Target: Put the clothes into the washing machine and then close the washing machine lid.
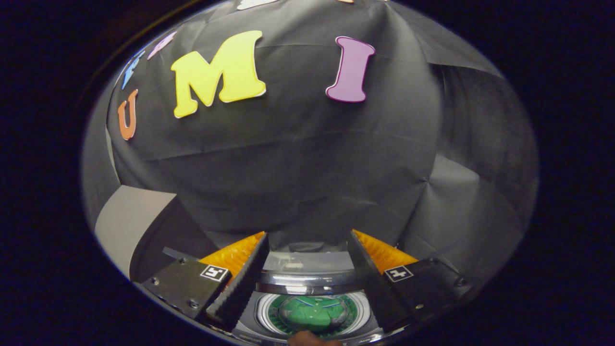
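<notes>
The claw (307,250) hangs wide open with nothing between its fingers, looking out over the top of the washing machine (307,281) toward the dark cloth wall (298,158); off beyond the left finger (242,278) there's a pale flat panel (129,216) leaning against that wall, which may be the raised lid, though I can't say for sure; coming across to the middle, the gap between the two fingers frames the machine's shiny rim and, below it, the round drum opening (312,312); down in that drum sits a green garment (312,310), bundled in the centre, so the clothes look to be in already; just at the near lip of the machine there's a small brownish shape (307,339), too cut off to identify; then the right finger (372,281), well apart from its partner, touching nothing; so my read is that the loading step is done and the lid step is in hand; the next move calls for finding the lid's edge, getting a finger on or behind it, and swinging it down over the opening without snagging the rim; the lid's exact position is the thing to settle first.
</notes>
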The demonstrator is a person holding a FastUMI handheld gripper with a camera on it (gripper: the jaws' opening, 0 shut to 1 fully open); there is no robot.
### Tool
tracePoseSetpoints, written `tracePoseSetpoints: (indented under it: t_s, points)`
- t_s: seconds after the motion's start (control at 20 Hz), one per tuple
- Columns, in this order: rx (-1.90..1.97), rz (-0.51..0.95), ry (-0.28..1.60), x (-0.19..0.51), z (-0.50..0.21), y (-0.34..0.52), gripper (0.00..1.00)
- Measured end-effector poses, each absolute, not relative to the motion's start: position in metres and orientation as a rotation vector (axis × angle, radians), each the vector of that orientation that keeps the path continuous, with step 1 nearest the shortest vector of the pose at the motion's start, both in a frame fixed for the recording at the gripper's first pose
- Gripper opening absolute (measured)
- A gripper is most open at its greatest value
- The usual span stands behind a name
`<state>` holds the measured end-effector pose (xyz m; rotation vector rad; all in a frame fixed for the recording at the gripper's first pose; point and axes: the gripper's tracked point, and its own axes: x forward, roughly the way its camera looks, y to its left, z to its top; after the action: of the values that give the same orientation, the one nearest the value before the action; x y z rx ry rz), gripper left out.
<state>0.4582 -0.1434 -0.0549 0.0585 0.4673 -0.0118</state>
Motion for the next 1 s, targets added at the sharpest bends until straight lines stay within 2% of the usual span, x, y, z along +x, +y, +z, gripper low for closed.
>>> tracePoseSetpoints:
  t_s: [0.3,0.65,1.0]
  points:
    - [0.075,-0.061,0.490,0.420,-0.076,-0.144,1.00]
    - [0.136,-0.082,0.630,0.363,-0.136,-0.127,1.00]
    - [0.122,-0.109,0.491,0.304,-0.098,-0.116,1.00]
